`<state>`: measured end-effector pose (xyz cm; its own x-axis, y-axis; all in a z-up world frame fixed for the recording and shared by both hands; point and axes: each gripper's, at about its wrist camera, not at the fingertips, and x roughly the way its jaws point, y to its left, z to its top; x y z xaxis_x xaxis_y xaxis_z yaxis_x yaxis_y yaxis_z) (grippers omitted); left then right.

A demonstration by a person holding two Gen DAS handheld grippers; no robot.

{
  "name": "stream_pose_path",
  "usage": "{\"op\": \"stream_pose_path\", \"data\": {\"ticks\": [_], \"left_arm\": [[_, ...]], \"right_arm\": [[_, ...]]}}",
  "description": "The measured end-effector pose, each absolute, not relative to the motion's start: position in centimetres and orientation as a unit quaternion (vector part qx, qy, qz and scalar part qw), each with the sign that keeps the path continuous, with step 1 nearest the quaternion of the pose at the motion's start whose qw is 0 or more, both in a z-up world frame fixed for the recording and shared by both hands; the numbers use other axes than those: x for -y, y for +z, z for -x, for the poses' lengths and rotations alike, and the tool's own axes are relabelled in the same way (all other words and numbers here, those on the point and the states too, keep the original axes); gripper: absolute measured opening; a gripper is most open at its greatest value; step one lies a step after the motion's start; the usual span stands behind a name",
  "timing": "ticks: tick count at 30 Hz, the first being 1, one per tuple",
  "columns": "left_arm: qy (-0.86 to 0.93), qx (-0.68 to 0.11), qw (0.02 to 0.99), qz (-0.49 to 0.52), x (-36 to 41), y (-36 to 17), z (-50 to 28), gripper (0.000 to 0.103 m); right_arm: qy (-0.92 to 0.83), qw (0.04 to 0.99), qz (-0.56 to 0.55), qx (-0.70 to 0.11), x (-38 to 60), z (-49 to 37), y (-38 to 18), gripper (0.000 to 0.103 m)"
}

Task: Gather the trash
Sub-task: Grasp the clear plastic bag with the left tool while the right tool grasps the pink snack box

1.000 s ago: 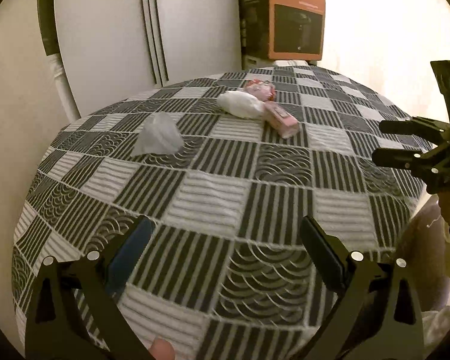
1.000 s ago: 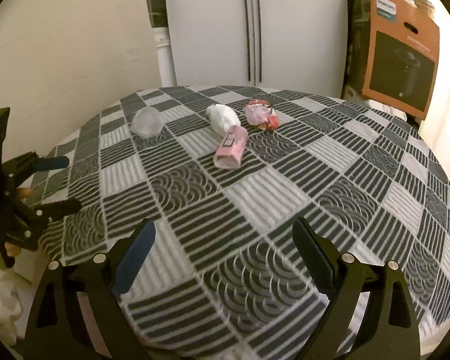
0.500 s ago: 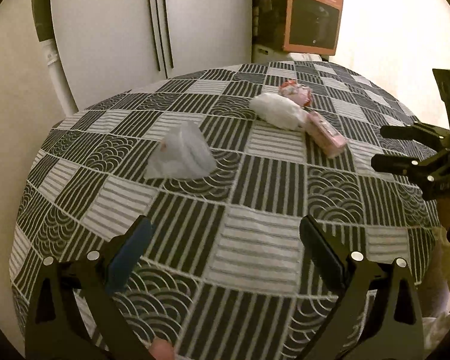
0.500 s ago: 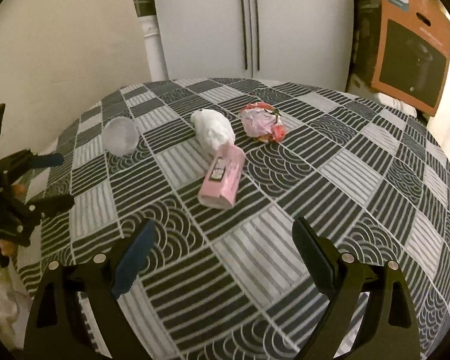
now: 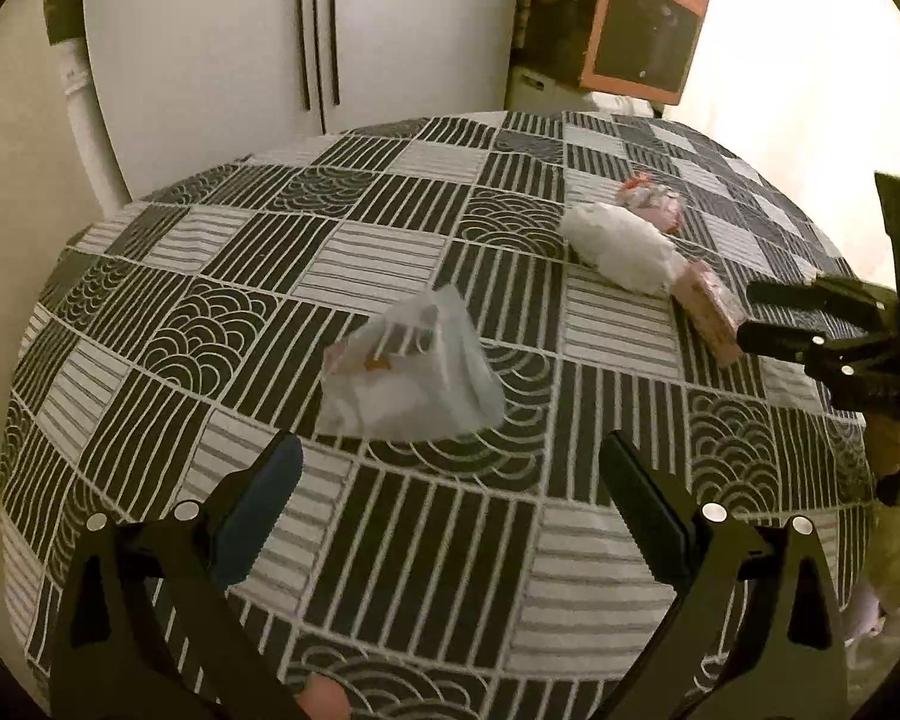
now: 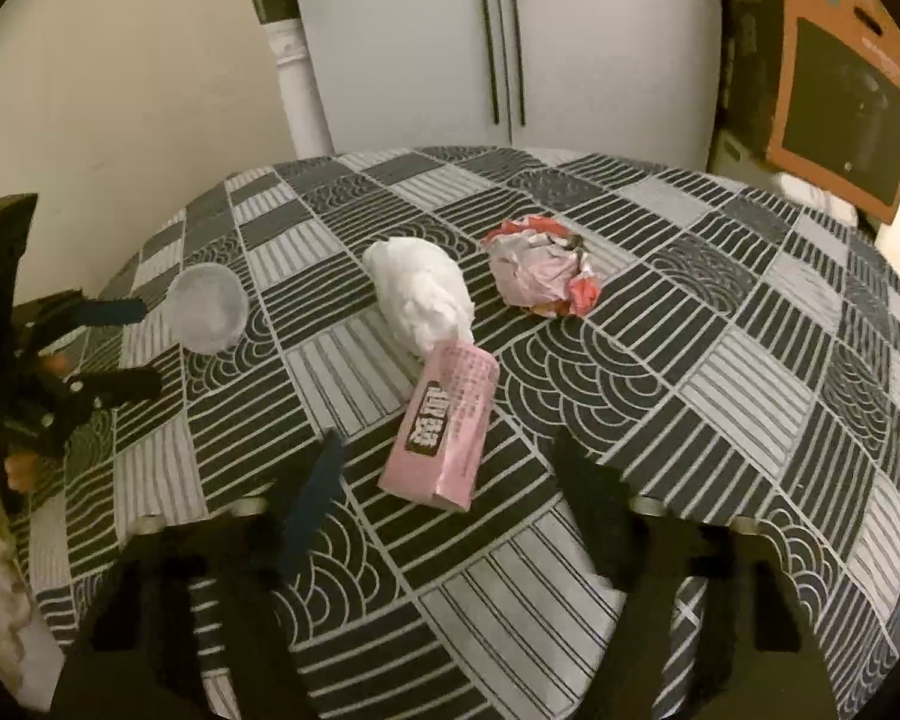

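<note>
Meanwhile left claw (image 5: pixel 450 480) gapes empty; right claw (image 6: pixel 450 483) closing, pink packet (image 6: pixel 444 420) between, ungripped

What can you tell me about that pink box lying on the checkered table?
The pink box is a small, slim carton, seemingly cardboard, with dark printed characters on its upper face. It lies flat on the patterned tablecloth, its far end touching a crumpled white tissue wad. The right claw hovers just before its near end, jaws closing, not yet touching it.

Before me: round table (image 5: pixel 390 570) under black-and-grey checked cloth; behind it my white fridge (image 6: pixel 498 42), two doors, dark handles | right: orange-and-black carton (image 6: pixel 840 72) | left: cream wall (image 6: pixel 132 78); white pipe (image 6: pixel 300 96)
</note>
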<state>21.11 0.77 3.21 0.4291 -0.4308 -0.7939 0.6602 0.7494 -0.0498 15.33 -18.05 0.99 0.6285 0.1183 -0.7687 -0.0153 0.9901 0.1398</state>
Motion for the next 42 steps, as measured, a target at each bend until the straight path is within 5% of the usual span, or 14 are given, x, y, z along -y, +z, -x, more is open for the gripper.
{"op": "stream_pose_path", "data": {"ticks": [1,10,12,13,14,32,36,42], "left_arm": [[-0.325,-0.426,0.834,-0.132,-0.7,3.1,-21.7,0.097],[-0.334,-0.449,0.822,-0.101,0.3,2.3,-24.6,0.097],[-0.339,-0.455,0.819,-0.081,0.1,2.3,-25.2,0.085],[-0.343,-0.456,0.818,-0.078,0.1,2.3,-25.4,0.068],[-0.342,-0.458,0.817,-0.076,0.1,2.3,-25.5,0.066],[-0.351,-0.424,0.827,-0.115,-0.2,5.8,-18.3,0.065],[-0.356,-0.410,0.830,-0.130,-0.4,6.1,-15.7,0.065],[-0.363,-0.397,0.832,-0.137,-0.9,6.2,-12.1,0.065]], "right_arm": [[0.041,0.898,-0.060,-0.434,18.1,-15.5,0.8,0.030],[0.042,0.906,-0.058,-0.417,18.8,-13.7,1.4,0.030],[0.044,0.908,-0.059,-0.413,19.0,-13.0,1.7,0.030],[0.044,0.909,-0.059,-0.411,19.1,-12.7,1.9,0.029],[0.044,0.910,-0.059,-0.409,19.1,-12.2,2.1,0.029],[0.048,0.920,-0.050,-0.387,17.6,-6.4,4.4,0.014],[0.046,0.919,-0.049,-0.389,17.5,-4.8,4.4,0.017],[0.043,0.917,-0.047,-0.393,16.6,-3.6,3.7,0.049]]}}
